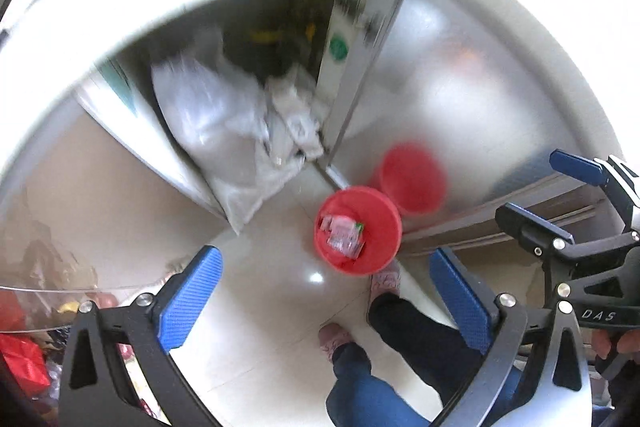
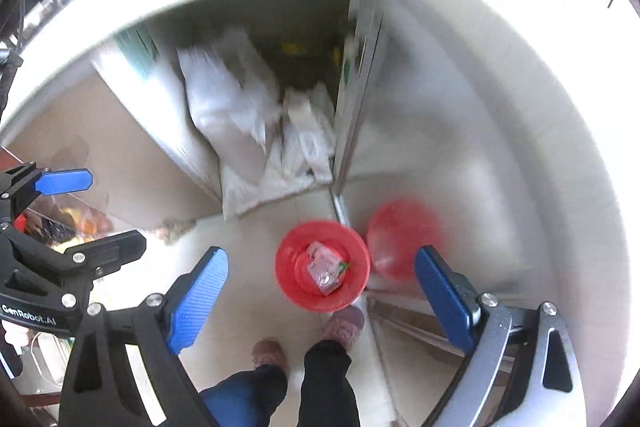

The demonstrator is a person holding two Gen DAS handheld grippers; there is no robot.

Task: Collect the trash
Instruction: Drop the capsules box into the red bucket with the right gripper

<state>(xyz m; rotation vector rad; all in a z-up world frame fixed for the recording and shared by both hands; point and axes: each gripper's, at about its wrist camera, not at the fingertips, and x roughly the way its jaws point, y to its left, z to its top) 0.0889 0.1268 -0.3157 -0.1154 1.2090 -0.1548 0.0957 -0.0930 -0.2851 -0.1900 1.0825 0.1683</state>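
We are looking straight down at the floor, and we are judging the task to be well along: a red bucket (image 1: 357, 230) is standing on the pale floor tiles (image 1: 264, 291) just in front of the person's slippered feet (image 1: 386, 279), and it is already holding trash, a crumpled clear wrapper (image 1: 342, 237) with pink and green print lying at its bottom. A fainter red shape just beside the bucket (image 1: 414, 177) is looking to us like its reflection in the shiny metal door panel (image 1: 460, 99), though blur is keeping us from being sure. Beyond it, white plastic bags (image 1: 224, 115) are leaning in a dark opening, and we cannot tell whether they are trash waiting to be picked up or simply stored there. So at least one piece is binned, and what is left is not showing clearly. Both pairs of tongs are hanging high above the floor, pointing downward and side by side, well apart from the bucket. The left tongs (image 1: 324, 303) are standing wide apart and holding nothing, their blue pads framing the bucket and the feet. The right tongs (image 2: 320, 303) are likewise spread wide and empty, with the bucket (image 2: 322, 265) and its wrapper (image 2: 325, 267) sitting between their blue pads in the right wrist view.
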